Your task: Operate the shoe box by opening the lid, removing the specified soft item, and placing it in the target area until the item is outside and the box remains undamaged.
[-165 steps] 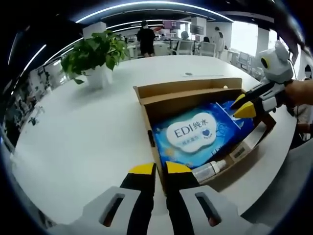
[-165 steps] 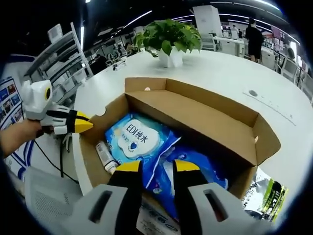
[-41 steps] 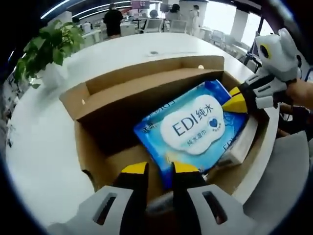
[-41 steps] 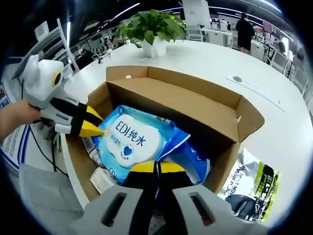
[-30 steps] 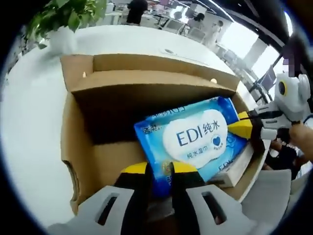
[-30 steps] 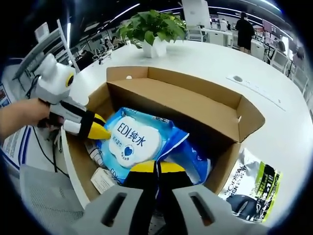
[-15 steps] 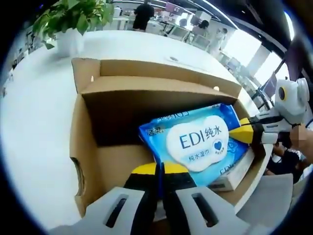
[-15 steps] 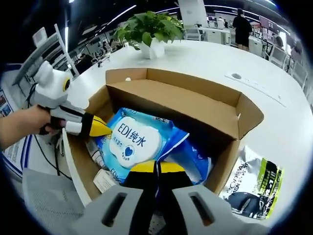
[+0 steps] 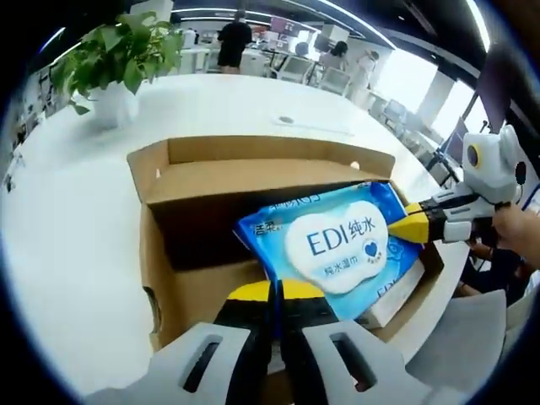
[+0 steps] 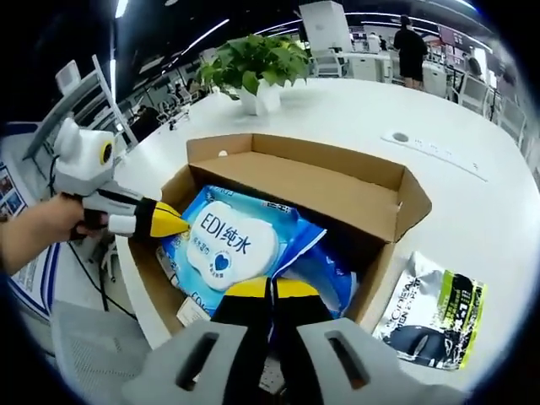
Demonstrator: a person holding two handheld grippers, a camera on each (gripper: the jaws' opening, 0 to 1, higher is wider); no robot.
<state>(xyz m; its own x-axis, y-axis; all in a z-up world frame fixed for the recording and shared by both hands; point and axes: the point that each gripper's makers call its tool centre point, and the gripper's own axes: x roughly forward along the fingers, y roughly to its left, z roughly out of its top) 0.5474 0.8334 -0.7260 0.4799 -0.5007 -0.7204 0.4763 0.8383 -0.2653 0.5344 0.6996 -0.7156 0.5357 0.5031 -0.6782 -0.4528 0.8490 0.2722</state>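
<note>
- Since half a second ago, the blue wipes pack sits higher against the rim of the cardboard shoe box, and both jaw pairs have stayed pressed together on its edges.
- Left gripper: bottom centre of the left gripper view. Yellow-tipped jaws are closed on the near lower-left edge of the wipes pack.
- Right gripper: bottom centre of the right gripper view. Jaws are closed on the near edge of the same pack, where the blue film is creased.
- In the left gripper view, the right gripper enters from the right edge with its yellow tip touching the right end of the pack; a hand holds it.
- In the right gripper view, the left gripper enters from the left edge with its tip at the left end of the pack; a hand holds it.
- Wipes pack: inside the open box, tilted, white cloud-shaped label reading "EDI" facing up.
- Shoe box: open, lid flap standing along the far side, resting on the white table.
- A white flat item lies under the pack at the lower right of the box.
- A silver-and-green pouch lies on the table just beside the box, lower right of the right gripper view.
- A potted plant stands at the upper left of the left gripper view, well apart from the box.
</note>
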